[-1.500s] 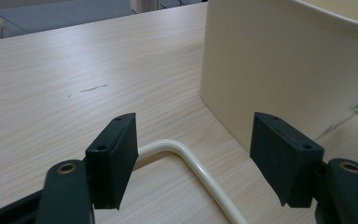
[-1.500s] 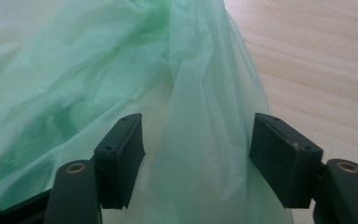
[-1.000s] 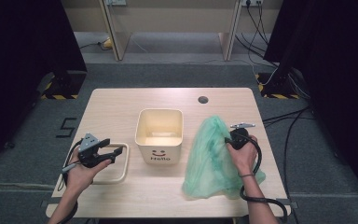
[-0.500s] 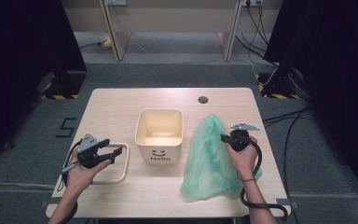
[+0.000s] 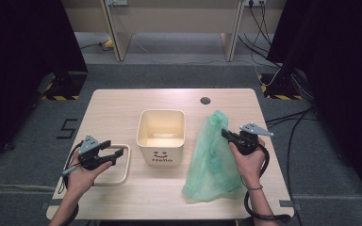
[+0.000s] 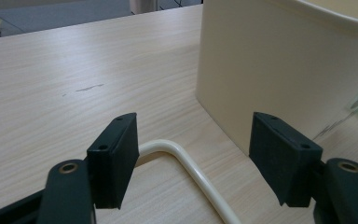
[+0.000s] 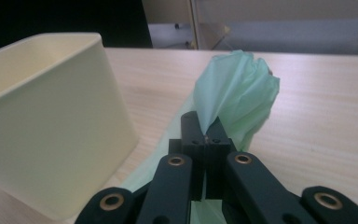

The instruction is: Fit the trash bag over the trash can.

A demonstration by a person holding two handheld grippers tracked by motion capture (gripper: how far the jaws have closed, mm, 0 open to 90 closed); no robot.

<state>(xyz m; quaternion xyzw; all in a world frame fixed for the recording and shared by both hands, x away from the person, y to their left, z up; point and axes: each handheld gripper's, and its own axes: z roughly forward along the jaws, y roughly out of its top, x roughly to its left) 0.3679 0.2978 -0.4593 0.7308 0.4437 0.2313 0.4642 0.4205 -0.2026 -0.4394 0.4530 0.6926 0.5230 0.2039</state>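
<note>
Green plastic bag [image 5: 214, 157] hangs pinched at its upper edge in the right claw [image 5: 227, 135], whose jaws have just closed on it, its lower end resting on the tabletop [image 5: 118, 106] just right of the cream bin [image 5: 161, 136]. Left claw [image 5: 115, 154] stands wide apart over the cream wire frame [image 5: 122, 167], gripping nothing.

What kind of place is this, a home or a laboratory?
Most likely a lab or recording workspace, not a home: a bare wooden table stands on grey carpet, black curtains hang at both sides, and hazard-striped stand bases and cables lie on the floor.
</note>
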